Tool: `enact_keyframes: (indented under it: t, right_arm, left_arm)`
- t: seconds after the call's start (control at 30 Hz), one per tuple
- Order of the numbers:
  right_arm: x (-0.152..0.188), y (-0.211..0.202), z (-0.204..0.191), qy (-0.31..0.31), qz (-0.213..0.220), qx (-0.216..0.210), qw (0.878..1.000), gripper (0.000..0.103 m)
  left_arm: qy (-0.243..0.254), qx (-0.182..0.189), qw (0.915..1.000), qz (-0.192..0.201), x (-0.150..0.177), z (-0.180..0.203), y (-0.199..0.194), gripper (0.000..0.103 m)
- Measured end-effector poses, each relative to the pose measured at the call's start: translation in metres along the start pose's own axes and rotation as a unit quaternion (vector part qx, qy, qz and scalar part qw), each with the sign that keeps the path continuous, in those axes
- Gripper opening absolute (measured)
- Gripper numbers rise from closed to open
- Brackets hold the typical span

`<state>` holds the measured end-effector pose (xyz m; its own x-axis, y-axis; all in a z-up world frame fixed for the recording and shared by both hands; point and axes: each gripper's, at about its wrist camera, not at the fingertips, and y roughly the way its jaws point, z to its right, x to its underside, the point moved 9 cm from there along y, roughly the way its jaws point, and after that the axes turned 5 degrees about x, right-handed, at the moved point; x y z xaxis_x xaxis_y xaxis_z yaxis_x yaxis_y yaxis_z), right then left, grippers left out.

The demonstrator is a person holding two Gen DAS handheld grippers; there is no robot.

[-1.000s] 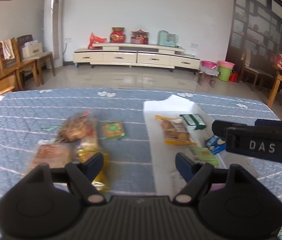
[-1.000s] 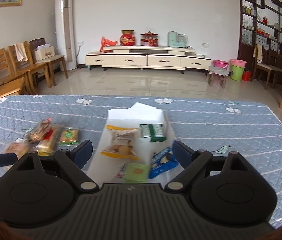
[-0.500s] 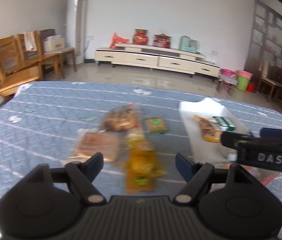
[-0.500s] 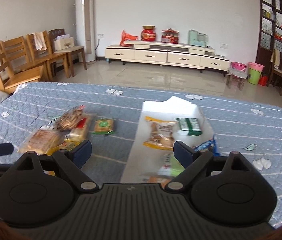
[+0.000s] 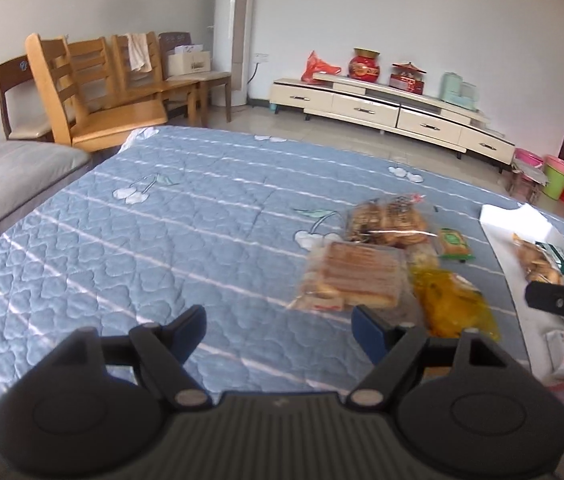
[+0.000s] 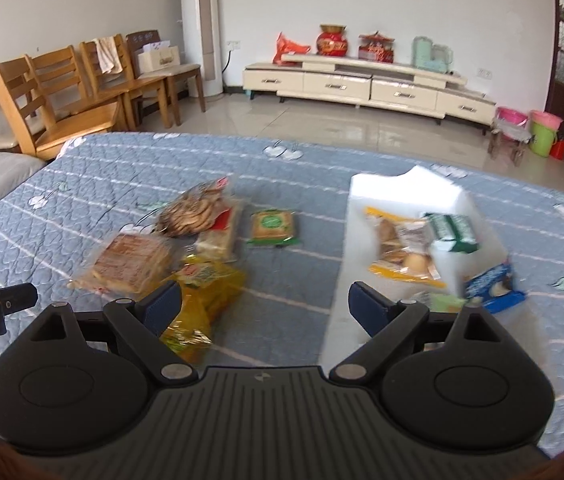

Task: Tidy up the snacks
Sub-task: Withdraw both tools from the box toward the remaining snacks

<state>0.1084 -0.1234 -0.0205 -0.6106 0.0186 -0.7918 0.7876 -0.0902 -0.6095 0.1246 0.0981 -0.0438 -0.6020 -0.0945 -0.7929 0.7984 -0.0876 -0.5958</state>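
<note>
Several crinkly, light, crushable snack packets (image 6: 202,248) lie at eleven o'clock of the empty, spread right fingers (image 6: 265,307), best pinched by a sealed edge; left fingers (image 5: 279,330) likewise apart.

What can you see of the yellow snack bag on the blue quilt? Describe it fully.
The yellow snack bag is crinkled, glossy plastic with a green and red label near its top. It lies flat on the blue quilt, nearest the camera in the loose pile, its top edge against the clear bag of toast slices. No gripper touches it.
</note>
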Motion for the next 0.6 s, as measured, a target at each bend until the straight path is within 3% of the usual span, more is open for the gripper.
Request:
enact_keyframes:
  t: [0.27, 0.5, 0.53, 0.57, 0.6]
  right_arm:
    - [-0.002, 0.042, -0.032, 0.029, -0.033, -0.012, 0.999, 0.103]
    - [0.009, 0.089, -0.043, 0.045, -0.094, -0.017, 0.994, 0.103]
    - [0.013, 0.093, -0.043, 0.047, -0.102, -0.024, 0.993, 0.078]
    - [0.015, 0.094, -0.041, 0.053, -0.103, -0.031, 0.993, 0.061]
    - [0.018, 0.095, -0.036, 0.057, -0.103, -0.026, 0.993, 0.06]
  left_arm:
    - [0.02, 0.015, 0.9997, 0.004, -0.013, 0.009, 0.025, 0.095]
    - [0.037, 0.031, 0.9988, 0.002, -0.029, 0.024, 0.053, 0.101]
    - [0.037, 0.037, 0.9986, -0.001, -0.029, 0.026, 0.058, 0.101]
    - [0.039, 0.042, 0.9983, -0.006, -0.029, 0.029, 0.062, 0.101]
    - [0.043, 0.046, 0.998, -0.009, -0.028, 0.033, 0.067, 0.101]
